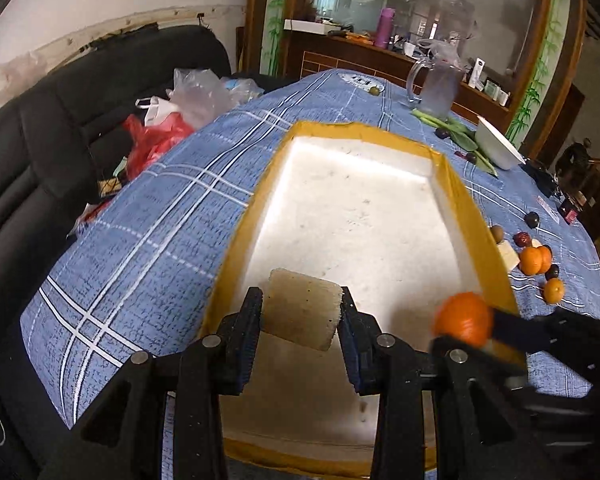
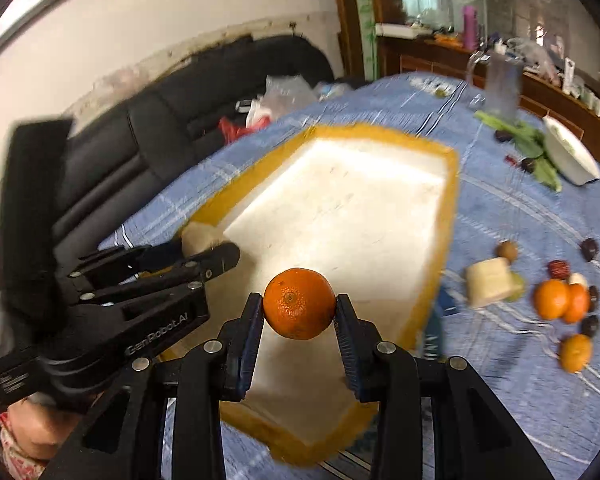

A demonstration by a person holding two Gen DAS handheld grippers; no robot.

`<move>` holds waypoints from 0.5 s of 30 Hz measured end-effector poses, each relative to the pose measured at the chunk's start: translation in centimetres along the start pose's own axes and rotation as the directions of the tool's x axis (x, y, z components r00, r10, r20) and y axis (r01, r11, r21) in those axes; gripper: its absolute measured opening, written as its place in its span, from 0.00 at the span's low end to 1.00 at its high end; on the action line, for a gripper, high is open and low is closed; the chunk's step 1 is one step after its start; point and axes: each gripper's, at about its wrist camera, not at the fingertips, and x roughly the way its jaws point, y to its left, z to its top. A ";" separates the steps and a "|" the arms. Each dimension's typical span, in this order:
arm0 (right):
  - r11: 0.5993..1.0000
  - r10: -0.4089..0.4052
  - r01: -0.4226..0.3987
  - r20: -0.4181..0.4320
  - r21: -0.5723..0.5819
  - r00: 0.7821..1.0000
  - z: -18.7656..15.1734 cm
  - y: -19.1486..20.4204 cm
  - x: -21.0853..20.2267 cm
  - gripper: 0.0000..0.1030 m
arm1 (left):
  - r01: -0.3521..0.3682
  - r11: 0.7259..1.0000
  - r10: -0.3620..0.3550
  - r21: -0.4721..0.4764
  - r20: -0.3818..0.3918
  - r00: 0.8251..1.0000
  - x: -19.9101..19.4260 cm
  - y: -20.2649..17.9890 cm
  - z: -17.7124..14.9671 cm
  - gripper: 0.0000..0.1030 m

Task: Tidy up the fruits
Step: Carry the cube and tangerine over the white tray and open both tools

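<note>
- The left gripper (image 1: 302, 316) is clenched on a pale, peeled chunk of fruit (image 1: 300, 312), its pads pressing both cut sides; the chunk hangs over the near end of the foam tray (image 1: 472, 216), apparently so it can be set down inside.
- The right gripper (image 2: 298, 306) grasps a mandarin (image 2: 299, 303) across its middle, stem end facing the camera, also above the tray's near end; a hold across the widest part probably keeps the round fruit from slipping.
- The tray, white inside with yellow tape on its rim, lies on the blue checked tablecloth (image 1: 148, 240) and holds no fruit that I can see.
- To its right, loose fruit waits on the cloth: more mandarins (image 2: 552, 299), another pale chunk (image 2: 490, 283), dark small fruits (image 2: 590, 249) and a red one (image 2: 559, 269).
- Both pieces seem meant for the tray; next comes lowering and letting go gently so the mandarin does not roll.
</note>
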 end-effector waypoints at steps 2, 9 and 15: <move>1.000 -0.007 0.007 -0.019 0.003 1.000 0.0 0.2 1.3 0.39 | 0.002 1.000 -0.002 -0.014 0.001 1.000 0.1 0.5 -0.1 0.34; 0.999 -0.042 0.042 -0.030 -0.013 0.999 -0.1 0.6 2.4 0.49 | 0.044 0.999 -0.044 -0.027 0.034 0.998 -1.0 0.1 0.1 0.61; 0.996 -0.063 0.065 0.036 -0.055 0.997 0.0 1.3 0.1 0.61 | 0.078 0.995 -0.073 -0.060 0.076 0.994 -3.0 0.1 0.6 0.69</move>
